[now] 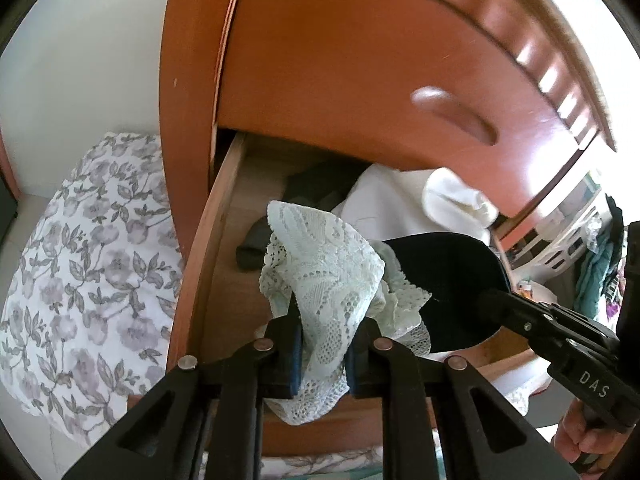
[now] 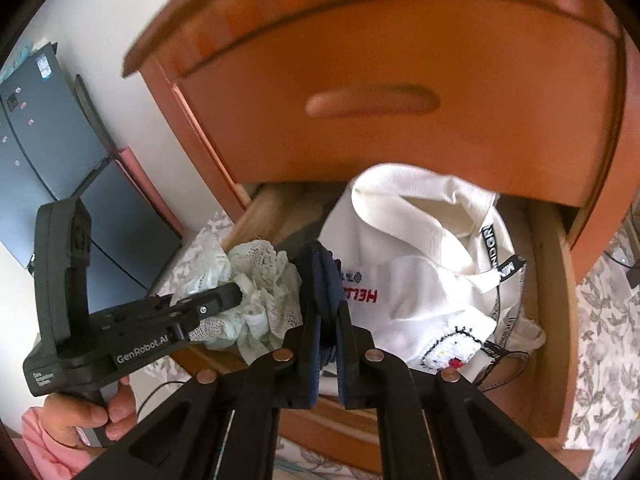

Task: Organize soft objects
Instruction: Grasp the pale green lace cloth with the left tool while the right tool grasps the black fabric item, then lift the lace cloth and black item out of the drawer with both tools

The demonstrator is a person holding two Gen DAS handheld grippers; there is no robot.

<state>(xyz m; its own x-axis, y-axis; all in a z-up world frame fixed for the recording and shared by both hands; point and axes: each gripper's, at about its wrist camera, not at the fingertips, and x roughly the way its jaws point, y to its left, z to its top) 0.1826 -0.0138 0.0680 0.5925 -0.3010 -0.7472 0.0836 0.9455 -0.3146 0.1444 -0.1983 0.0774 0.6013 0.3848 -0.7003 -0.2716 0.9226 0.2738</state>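
Wooden drawer (image 2: 552,320) open, white garment (image 2: 420,280) inside, dark cloth (image 1: 256,252) behind

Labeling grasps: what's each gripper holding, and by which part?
Left gripper pinches the pale lace garment near its lower bunched edge. Right gripper pinches the dark navy cloth at its lower end.

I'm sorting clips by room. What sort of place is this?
Most likely a bedroom: a wooden dresser with an open drawer holding a white garment, and floral bedding right beside it.
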